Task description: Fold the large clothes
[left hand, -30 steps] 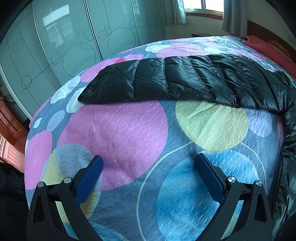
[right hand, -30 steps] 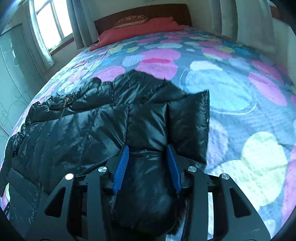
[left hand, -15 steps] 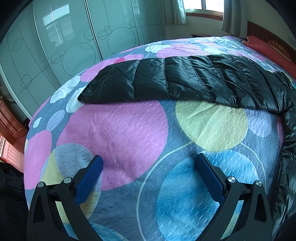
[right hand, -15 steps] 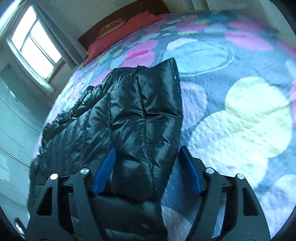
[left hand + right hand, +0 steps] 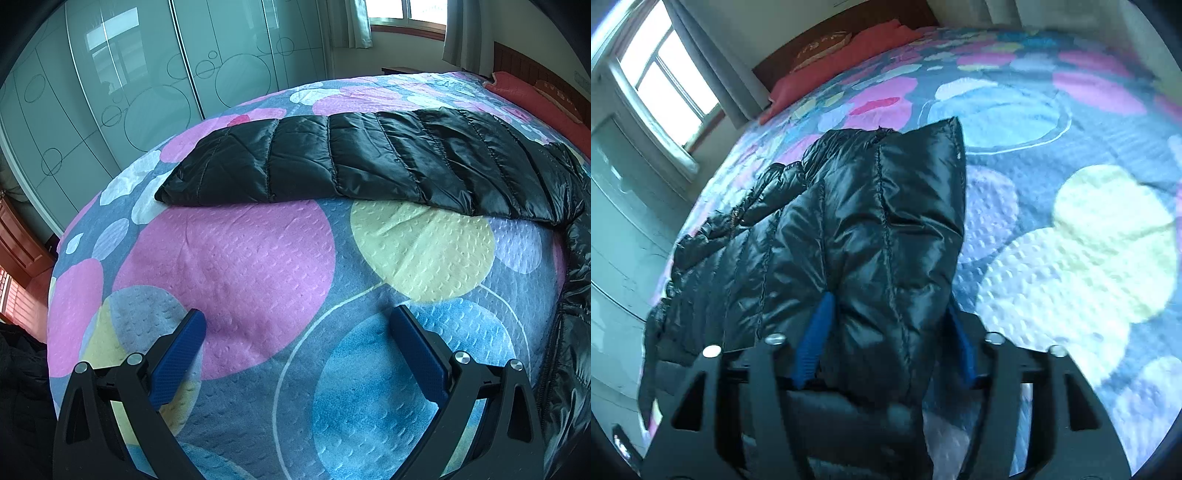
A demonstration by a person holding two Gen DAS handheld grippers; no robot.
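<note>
A black quilted down jacket lies on a bed with a bright circle-patterned cover. In the left wrist view one sleeve point(image 5: 351, 162) lies stretched flat across the cover, well beyond my left gripper point(image 5: 295, 332), which is open and empty just above the cover point(image 5: 240, 266). In the right wrist view the other sleeve point(image 5: 886, 229) is folded over the jacket body point(image 5: 738, 258) and runs between the blue fingers point(image 5: 816, 332) of my right gripper point(image 5: 886, 332). The jaws stand apart around the puffy sleeve end.
A red pillow point(image 5: 849, 48) and wooden headboard are at the bed's far end. A frosted glass wardrobe point(image 5: 129, 92) stands beyond the bed's left side. A window with curtains point(image 5: 665, 81) is at the left. Dark clothing lies at the bed's lower left edge point(image 5: 18, 387).
The right gripper has opened wider around the sleeve and swung left with it over the jacket body. The left gripper has not moved.
</note>
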